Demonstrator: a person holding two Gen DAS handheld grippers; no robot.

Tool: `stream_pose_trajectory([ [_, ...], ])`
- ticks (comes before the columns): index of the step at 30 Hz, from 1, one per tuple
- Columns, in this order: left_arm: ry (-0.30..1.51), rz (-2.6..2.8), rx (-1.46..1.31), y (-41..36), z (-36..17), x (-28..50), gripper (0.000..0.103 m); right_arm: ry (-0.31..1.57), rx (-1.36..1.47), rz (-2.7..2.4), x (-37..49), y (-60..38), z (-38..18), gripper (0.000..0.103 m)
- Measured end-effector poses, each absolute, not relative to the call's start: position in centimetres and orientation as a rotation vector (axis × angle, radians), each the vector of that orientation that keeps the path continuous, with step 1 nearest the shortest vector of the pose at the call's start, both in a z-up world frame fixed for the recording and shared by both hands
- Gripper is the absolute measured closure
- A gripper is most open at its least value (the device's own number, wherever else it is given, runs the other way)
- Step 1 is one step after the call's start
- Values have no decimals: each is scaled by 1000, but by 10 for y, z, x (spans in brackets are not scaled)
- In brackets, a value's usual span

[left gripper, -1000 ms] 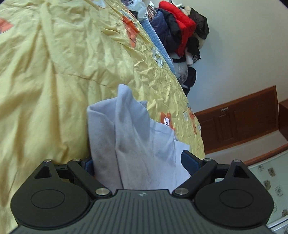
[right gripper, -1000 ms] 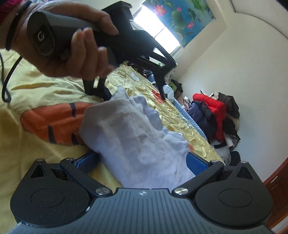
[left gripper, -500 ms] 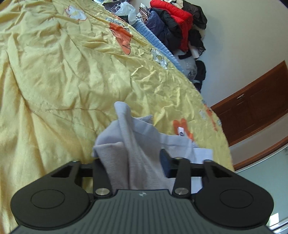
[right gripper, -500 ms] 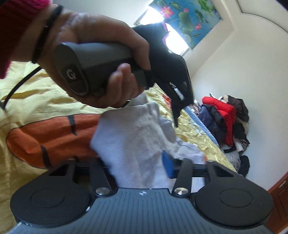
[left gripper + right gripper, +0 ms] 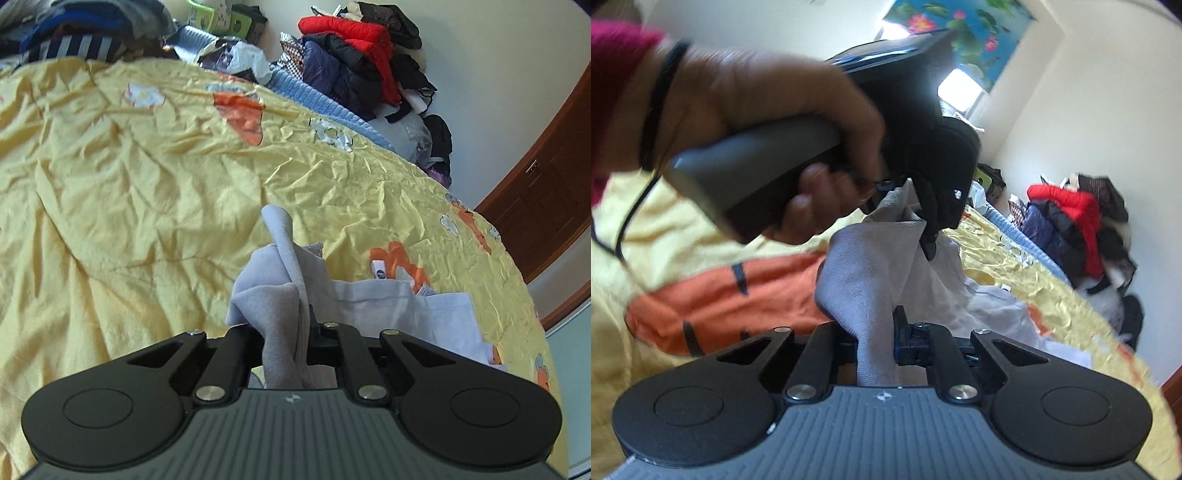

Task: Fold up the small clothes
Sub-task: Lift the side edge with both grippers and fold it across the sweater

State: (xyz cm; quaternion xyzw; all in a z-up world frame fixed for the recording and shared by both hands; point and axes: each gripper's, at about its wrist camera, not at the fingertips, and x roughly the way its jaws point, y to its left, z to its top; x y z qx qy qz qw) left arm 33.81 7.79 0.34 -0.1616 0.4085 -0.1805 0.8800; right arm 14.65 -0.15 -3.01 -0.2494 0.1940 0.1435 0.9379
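Both tools have closed since the earlier frames: a second ago their jaws stood wide around the cloth, and now each pinches a bunched fold of it. Cloth [image 5: 284,317], pale grey and soft, rises in a peak straight ahead of the left tool [image 5: 286,347], whose jaws are clamped on it close to the body; the rest trails down and to the right onto the bed [image 5: 147,192]. In the right wrist view the same cloth [image 5: 871,273] is gripped by the right tool [image 5: 875,347] at its near end, while the left tool [image 5: 923,206], held in the left hand [image 5: 768,122], grips the far end just ahead and above. Two separate grips are probably taken so that the cloth can be lifted clear and stretched between them, giving a straight edge to fold over. Slack hangs between the two grips, so the piece is judged gathered, not yet spread. Beyond the bed, far ahead and to the right, lies a clothes pile [image 5: 362,55] against the wall.
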Motion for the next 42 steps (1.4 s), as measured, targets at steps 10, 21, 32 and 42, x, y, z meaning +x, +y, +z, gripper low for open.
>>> stream_pose_trajectory([
  [10,835,-305,-303,51,34,326,95,384,-310,303,135,-42,-12,91],
  [21,773,-313,-192,-4,64,307,95,395,-108,272,131,-99,-3,91],
  [32,772,-340,-143,-63,73,302,95,410,66,243,128,-154,-4,91],
  [42,816,-363,-122,-109,66,307,94,432,206,219,126,-194,-12,92],
])
